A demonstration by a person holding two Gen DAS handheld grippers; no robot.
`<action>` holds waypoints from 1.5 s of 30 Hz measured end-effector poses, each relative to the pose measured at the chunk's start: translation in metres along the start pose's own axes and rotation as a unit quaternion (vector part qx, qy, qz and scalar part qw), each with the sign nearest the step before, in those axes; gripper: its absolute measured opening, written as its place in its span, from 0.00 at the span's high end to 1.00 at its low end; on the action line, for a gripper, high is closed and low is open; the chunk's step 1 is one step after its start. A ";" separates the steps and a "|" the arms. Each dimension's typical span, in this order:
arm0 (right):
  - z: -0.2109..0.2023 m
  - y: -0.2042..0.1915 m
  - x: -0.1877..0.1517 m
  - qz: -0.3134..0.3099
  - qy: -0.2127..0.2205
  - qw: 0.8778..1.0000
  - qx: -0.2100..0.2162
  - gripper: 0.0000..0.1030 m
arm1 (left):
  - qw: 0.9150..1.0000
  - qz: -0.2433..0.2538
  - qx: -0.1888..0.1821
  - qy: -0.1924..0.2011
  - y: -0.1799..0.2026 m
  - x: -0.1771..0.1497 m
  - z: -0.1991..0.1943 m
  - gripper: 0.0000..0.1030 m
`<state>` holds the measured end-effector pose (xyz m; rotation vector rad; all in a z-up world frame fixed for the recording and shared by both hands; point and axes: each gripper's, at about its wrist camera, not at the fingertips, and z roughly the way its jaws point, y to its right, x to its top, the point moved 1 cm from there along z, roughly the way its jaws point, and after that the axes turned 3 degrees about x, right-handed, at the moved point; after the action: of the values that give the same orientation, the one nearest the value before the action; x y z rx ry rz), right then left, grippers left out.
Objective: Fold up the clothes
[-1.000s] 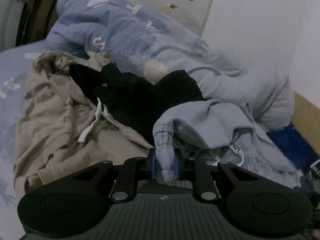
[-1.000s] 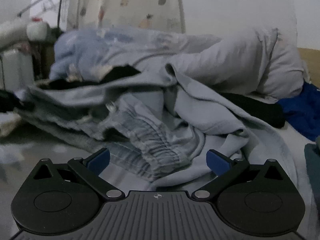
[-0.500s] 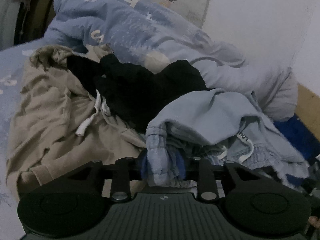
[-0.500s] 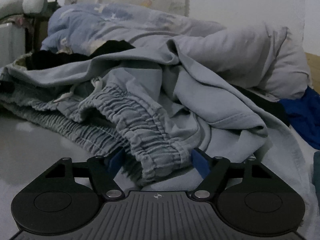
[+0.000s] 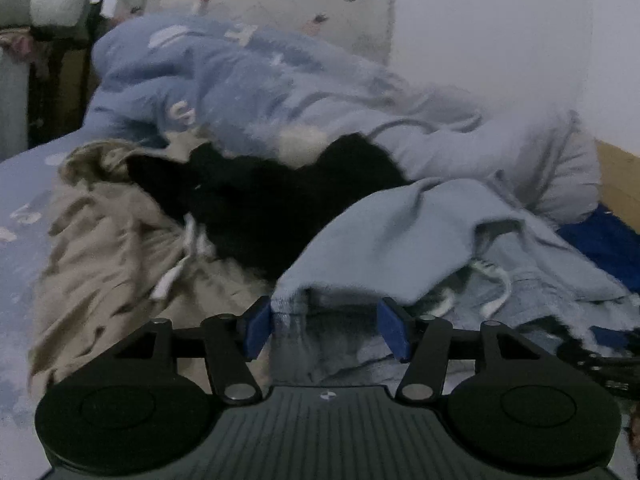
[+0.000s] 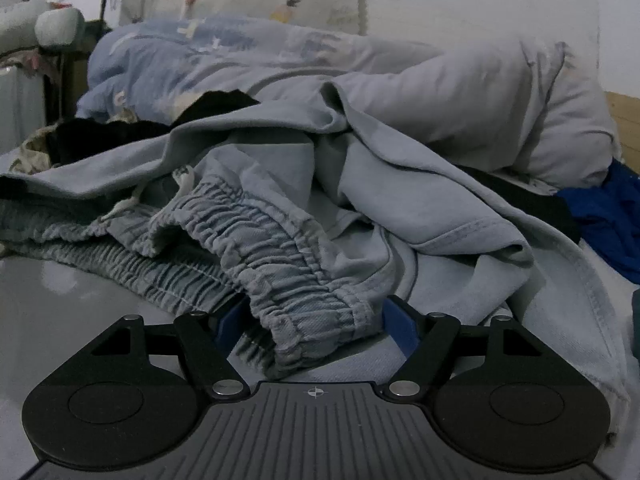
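A: Your left hand-held gripper (image 5: 326, 330): fingers spread apart, a hem of the light blue trousers (image 5: 404, 236) lying loose between them, brushing the left pad, nothing pinched. Blurred view, so the contact is hard to read.

B: And the right one?

A: Your right hand-held gripper (image 6: 314, 334): also spread wide, with the gathered elastic waistband (image 6: 280, 256) bunched in the gap. Pads sit either side of it, not pressing.

B: Where do the trousers lie?

A: In a crumpled heap on the bed, waistband toward you, white drawstring (image 6: 132, 200) trailing out. Behind them a black garment (image 5: 260, 200), a tan garment (image 5: 104, 248), then the blue patterned duvet (image 5: 224, 92) and a pillow (image 6: 520, 108). Dark blue cloth (image 6: 608, 220) off to the right.

B: Which step, then?

A: My judgement: you're taking hold of the trousers at two points; nothing here is folded flat. Close both sets of fingers firmly on cloth. The waistband is thick, so bite deep. Then lift clear of the pile so the other clothes don't drag along.
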<state>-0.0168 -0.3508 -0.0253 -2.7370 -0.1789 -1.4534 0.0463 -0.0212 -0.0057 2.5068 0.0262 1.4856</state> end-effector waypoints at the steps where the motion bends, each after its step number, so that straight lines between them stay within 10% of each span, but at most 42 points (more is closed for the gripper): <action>1: 0.000 0.000 0.000 0.001 0.000 1.000 0.000 0.26 | 1.000 0.000 -0.012 0.007 0.001 0.001 -0.002 0.40; 10: 0.003 0.003 0.000 0.008 0.000 1.000 0.003 0.25 | 0.998 -0.008 0.027 -0.051 -0.008 -0.017 0.027 0.51; 18: -0.001 0.007 0.002 0.010 0.002 1.000 0.005 0.24 | 0.999 -0.040 0.013 -0.002 -0.009 -0.009 0.015 0.73; 23: -0.004 0.008 0.005 0.007 0.005 1.000 0.002 0.24 | 0.996 -0.088 0.003 -0.013 -0.021 -0.002 0.030 0.74; 28: -0.007 0.010 0.007 0.004 0.007 1.000 0.000 0.29 | 0.995 -0.089 0.006 -0.041 -0.017 -0.011 0.046 0.53; 33: -0.011 0.011 0.009 0.001 0.009 1.000 -0.002 0.43 | 0.992 -0.117 0.006 -0.047 -0.024 -0.013 0.047 0.77; 45: -0.044 0.000 0.025 0.012 0.041 0.999 0.027 0.71 | 0.976 -0.216 -0.040 -0.005 -0.045 0.024 -0.004 0.83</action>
<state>-0.0396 -0.3521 0.0199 -2.6215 -0.1786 -1.5286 0.0588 0.0264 0.0075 2.2543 0.4678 1.2666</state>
